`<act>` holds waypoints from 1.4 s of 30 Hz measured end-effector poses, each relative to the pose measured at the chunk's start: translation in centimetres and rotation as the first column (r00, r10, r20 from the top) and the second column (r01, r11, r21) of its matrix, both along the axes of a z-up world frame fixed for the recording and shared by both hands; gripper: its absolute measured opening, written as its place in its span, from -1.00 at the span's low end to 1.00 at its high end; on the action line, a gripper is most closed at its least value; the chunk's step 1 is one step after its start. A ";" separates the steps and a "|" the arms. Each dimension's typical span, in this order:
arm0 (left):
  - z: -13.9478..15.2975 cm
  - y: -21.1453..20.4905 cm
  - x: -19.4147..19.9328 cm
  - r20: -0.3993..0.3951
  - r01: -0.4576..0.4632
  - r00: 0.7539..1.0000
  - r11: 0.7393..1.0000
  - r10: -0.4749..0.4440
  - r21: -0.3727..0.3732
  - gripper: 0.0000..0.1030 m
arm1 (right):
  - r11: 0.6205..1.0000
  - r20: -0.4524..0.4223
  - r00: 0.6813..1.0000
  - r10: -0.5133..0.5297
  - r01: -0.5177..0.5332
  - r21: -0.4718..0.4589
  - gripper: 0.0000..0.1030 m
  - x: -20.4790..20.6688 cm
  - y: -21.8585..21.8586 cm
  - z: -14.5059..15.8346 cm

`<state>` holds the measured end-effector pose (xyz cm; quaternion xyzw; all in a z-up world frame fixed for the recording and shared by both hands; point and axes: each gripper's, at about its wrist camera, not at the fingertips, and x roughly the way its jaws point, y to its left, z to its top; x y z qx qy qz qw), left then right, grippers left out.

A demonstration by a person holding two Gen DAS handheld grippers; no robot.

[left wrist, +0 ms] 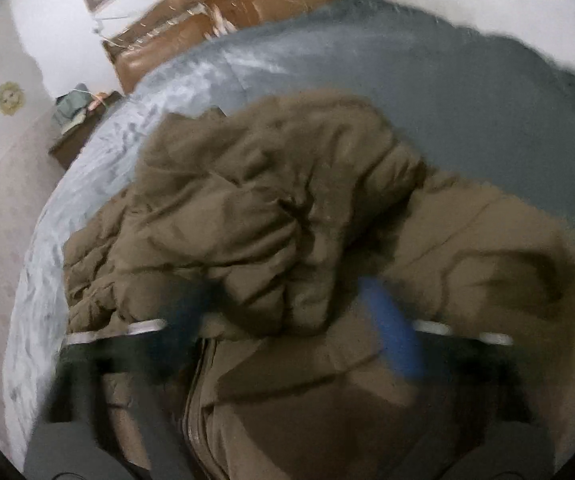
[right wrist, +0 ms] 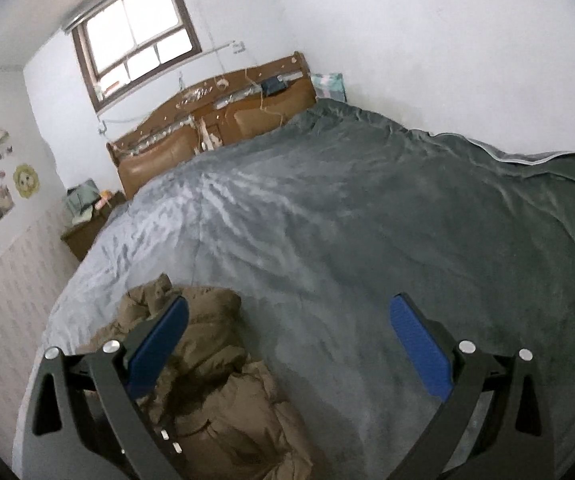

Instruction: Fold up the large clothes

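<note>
Right now the puffy brown padded coat [left wrist: 271,208] lies bunched on the grey fuzzy bed cover [right wrist: 347,220]. The left claw [left wrist: 287,320] is right over it, fingers spread. The right claw [right wrist: 287,340], wide open, has it on its left.

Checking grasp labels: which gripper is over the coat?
The left gripper: brown coat fills the space around its blurred jaws. The right gripper, jaws wide, hangs mostly over grey blanket.
</note>
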<state>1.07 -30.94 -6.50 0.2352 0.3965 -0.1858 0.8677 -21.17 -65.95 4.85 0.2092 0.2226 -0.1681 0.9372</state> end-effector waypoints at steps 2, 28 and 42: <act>0.1 1.1 1.3 -0.043 -0.017 0.999 0.999 0.016 -0.029 -0.45 | 1.000 -0.009 1.000 0.017 -0.017 -0.012 0.96 0.3 0.5 0.0; 4.9 9.6 0.7 0.105 -0.041 0.992 0.977 0.064 -0.211 0.80 | 0.971 -0.183 0.975 0.124 -0.158 -0.181 0.96 5.7 8.4 -3.3; 4.4 12.7 8.9 0.021 -0.211 0.975 0.957 0.220 -0.201 -0.48 | 0.971 -0.228 0.965 0.129 -0.169 -0.167 0.96 7.2 8.4 -4.9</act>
